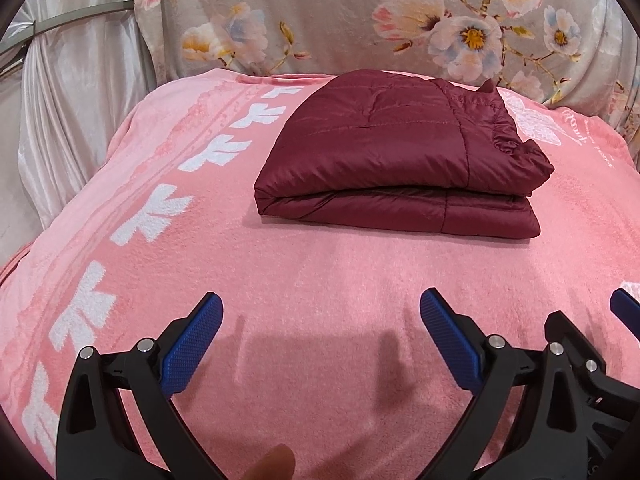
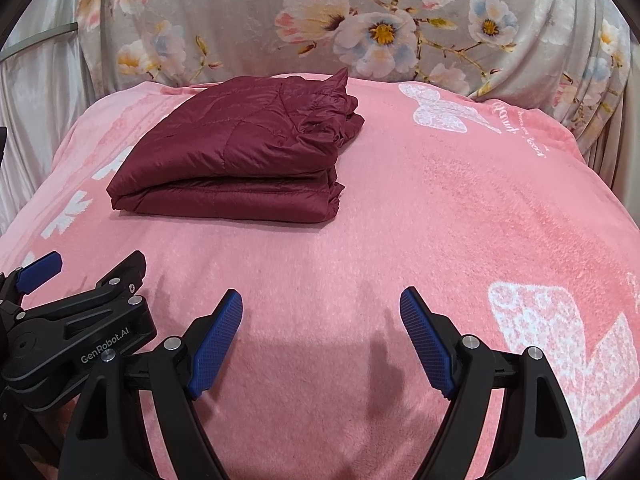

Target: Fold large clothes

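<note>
A maroon quilted jacket (image 1: 396, 160) lies folded in a thick rectangle on the pink blanket (image 1: 320, 272); it also shows in the right wrist view (image 2: 236, 160), at the far left of the blanket (image 2: 400, 220). My left gripper (image 1: 320, 320) is open and empty, well short of the jacket's near edge. My right gripper (image 2: 321, 314) is open and empty, also well short of the jacket and to its right. The two grippers sit side by side: part of the right one (image 1: 624, 308) shows in the left view, and the left one (image 2: 80, 320) shows in the right view.
A grey floral fabric (image 1: 360, 20) covers the backrest behind the blanket. A shiny white curtain (image 1: 80, 100) hangs at the left. The blanket has white bow patterns (image 1: 160, 212) along its left side and a white butterfly print (image 2: 440, 108) at the far right.
</note>
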The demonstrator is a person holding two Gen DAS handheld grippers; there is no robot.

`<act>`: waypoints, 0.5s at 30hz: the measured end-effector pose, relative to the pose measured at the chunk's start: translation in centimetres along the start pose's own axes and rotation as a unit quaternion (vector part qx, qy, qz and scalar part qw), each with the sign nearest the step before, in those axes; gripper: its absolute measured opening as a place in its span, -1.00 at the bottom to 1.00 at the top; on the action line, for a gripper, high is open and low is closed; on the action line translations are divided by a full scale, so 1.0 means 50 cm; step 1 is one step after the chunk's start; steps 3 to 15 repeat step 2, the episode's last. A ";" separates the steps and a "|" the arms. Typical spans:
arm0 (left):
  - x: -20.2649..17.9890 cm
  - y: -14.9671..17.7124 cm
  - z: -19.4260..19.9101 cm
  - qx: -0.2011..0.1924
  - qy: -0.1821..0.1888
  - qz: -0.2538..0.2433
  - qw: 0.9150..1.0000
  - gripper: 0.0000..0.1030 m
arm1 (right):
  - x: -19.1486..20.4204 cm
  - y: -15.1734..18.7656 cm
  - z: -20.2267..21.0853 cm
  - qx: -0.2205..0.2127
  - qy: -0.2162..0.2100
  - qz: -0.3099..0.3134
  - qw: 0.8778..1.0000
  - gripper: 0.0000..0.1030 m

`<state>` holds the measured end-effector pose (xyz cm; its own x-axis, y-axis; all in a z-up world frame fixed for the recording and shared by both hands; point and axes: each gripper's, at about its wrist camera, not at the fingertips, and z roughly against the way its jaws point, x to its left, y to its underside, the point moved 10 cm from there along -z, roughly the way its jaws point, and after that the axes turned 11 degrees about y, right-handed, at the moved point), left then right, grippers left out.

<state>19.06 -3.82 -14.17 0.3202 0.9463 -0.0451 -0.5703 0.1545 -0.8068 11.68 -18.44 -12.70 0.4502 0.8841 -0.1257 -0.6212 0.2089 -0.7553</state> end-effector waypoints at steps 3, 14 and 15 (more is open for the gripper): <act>0.001 0.000 0.001 -0.001 -0.001 0.000 1.000 0.87 | 0.000 0.000 0.000 0.000 0.000 0.000 1.000 0.54; 0.001 0.000 0.001 -0.001 -0.001 0.000 1.000 0.87 | 0.000 0.000 0.000 0.000 0.000 0.000 1.000 0.54; 0.001 0.000 0.001 -0.001 -0.001 0.000 1.000 0.87 | 0.000 0.000 0.000 0.000 0.000 0.000 1.000 0.54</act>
